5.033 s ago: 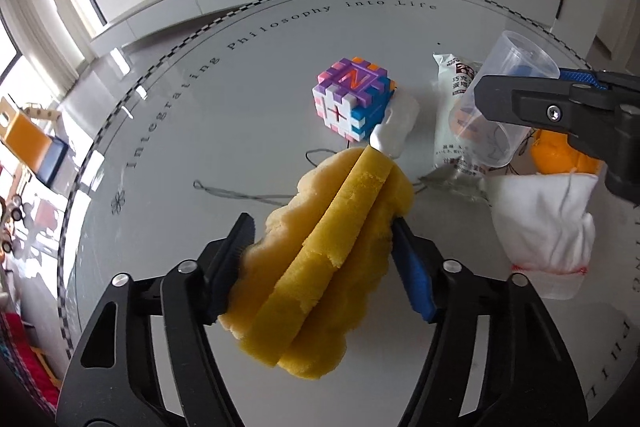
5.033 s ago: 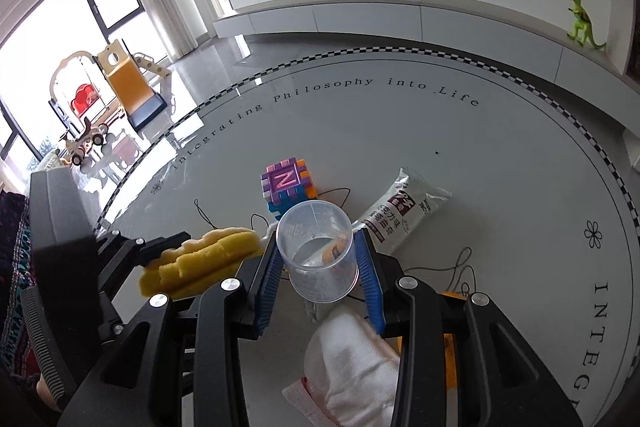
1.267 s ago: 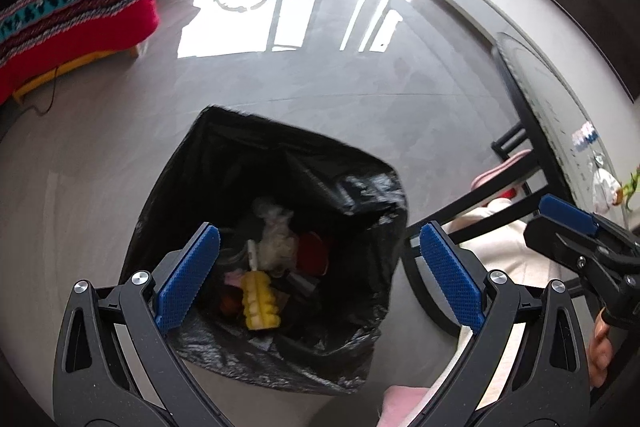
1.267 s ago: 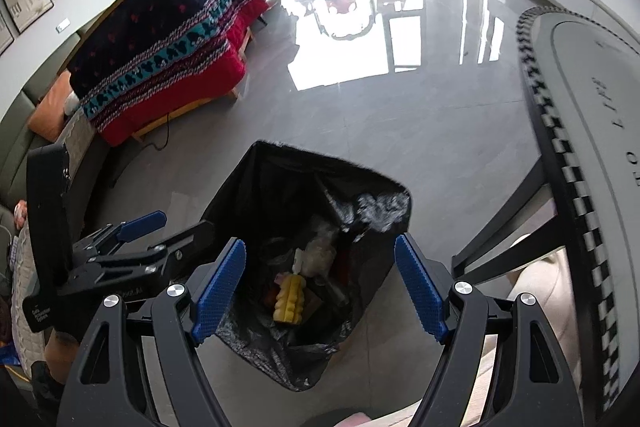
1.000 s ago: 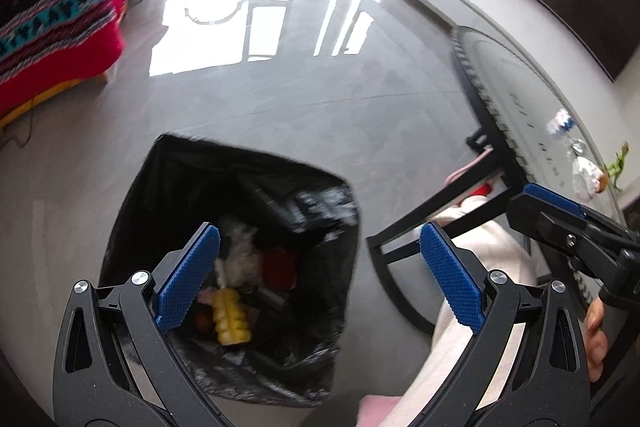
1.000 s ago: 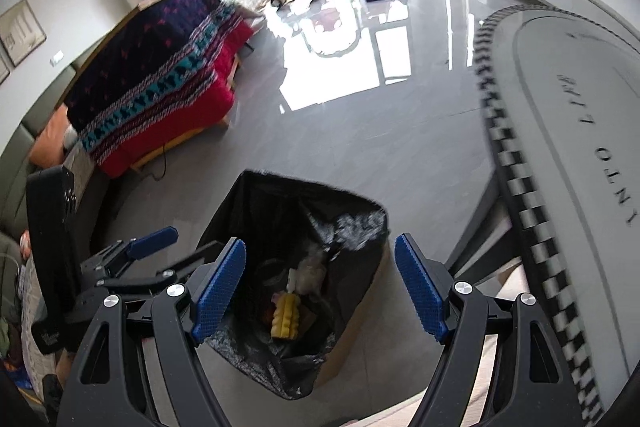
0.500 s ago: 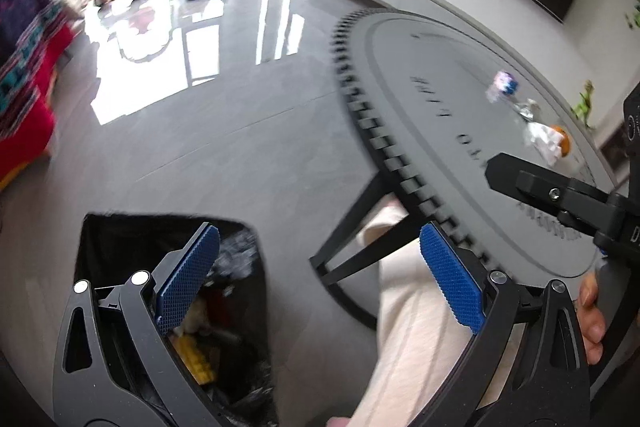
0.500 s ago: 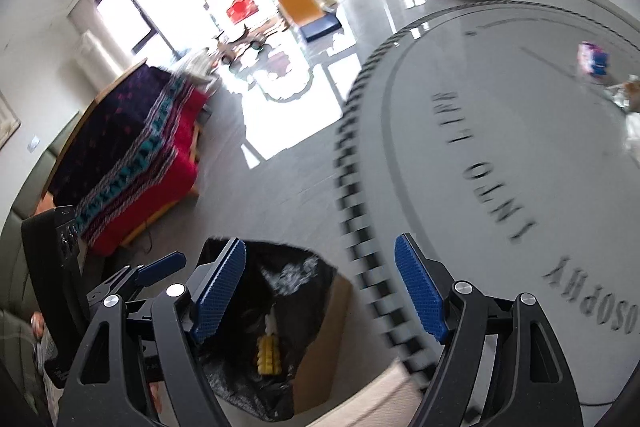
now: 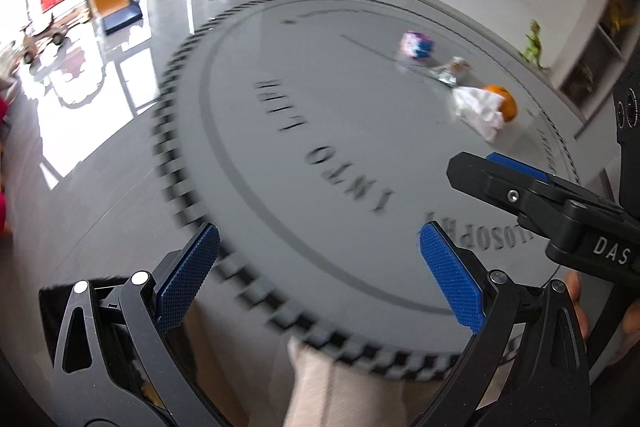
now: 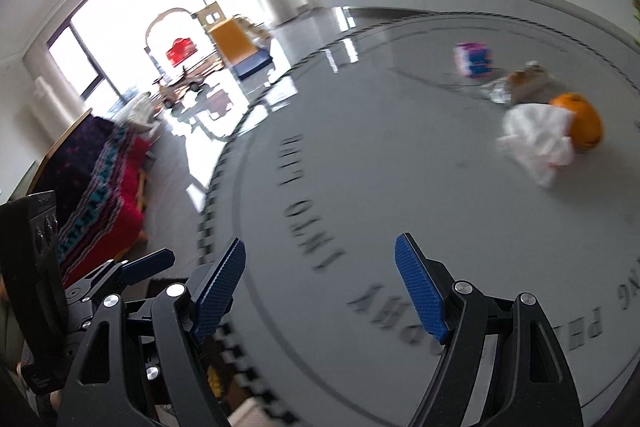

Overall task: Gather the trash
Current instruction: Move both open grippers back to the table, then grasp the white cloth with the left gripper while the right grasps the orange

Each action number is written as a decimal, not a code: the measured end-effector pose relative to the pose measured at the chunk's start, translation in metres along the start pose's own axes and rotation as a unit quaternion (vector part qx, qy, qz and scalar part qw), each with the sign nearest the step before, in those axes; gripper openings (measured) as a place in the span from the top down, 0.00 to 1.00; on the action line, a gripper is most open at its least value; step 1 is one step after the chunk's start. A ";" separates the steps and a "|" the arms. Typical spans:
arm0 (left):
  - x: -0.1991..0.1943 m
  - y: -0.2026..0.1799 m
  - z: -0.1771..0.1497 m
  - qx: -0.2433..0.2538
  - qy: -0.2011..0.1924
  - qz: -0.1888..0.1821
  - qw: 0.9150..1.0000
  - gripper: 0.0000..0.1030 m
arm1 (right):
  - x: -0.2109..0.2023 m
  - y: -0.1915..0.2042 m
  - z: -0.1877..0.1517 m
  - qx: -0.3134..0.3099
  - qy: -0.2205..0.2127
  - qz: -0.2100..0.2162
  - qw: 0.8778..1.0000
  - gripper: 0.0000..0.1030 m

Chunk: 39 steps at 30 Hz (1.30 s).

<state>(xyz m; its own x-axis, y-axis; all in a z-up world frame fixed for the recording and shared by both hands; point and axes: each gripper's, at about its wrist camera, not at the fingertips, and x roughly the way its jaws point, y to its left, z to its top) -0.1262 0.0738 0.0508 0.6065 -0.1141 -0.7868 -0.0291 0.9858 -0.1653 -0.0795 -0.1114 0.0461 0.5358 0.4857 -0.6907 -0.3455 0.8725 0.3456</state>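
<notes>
A: So, both tools are empty: the left gripper (image 9: 316, 265) has its blue pads spread wide with only the round table (image 9: 288, 195) showing between them, and the right gripper (image 10: 320, 291) stands just as wide, nothing in it either

B: Where's the trash, reckoned from the fingers?

A: Well ahead of both sets of fingertips and off to the right-hand finger's side, at the far part of the table. Nearest is a white crumpled bag (image 10: 534, 143), touching an orange (image 10: 580, 121) just behind it. Beyond those lies a foil-ended wrapper (image 10: 516, 81), and farthest out a coloured block cube (image 10: 474, 59), which looks more like a toy than rubbish

B: And the bin?

A: A black bin bag (image 9: 52, 311) shows low behind the left finger of the left gripper, under the table edge

B: How would you do the reach well, then?

A: The view is smeared, so I'd settle the hands before committing. I'd give each gripper one item: the right for the white bag, since it lies closer to that side, the left for the wrapper. Keep the pads wide until they straddle the thing, come down steeply, and close low on the bag so the soft film bunches instead of slipping. Mind the orange; nudged, it could roll
</notes>
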 end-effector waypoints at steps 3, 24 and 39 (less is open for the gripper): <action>0.015 -0.024 0.011 0.021 0.004 -0.010 1.000 0.06 | -0.005 -0.025 0.006 0.014 -0.009 -0.018 1.000 0.25; 0.107 -0.148 0.076 0.123 0.034 -0.074 0.989 0.06 | -0.023 -0.179 0.071 0.114 -0.051 -0.153 0.980 0.24; 0.154 -0.176 0.103 0.146 0.051 -0.080 0.985 0.06 | 0.043 -0.220 0.105 0.145 0.018 -0.134 0.980 0.39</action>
<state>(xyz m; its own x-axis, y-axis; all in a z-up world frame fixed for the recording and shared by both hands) 0.0547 -0.1049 0.0201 0.5018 -0.2678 -0.8225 0.2982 0.9461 -0.1261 0.1003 -0.2770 0.0066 0.5477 0.2397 -0.8016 0.0393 0.9497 0.3108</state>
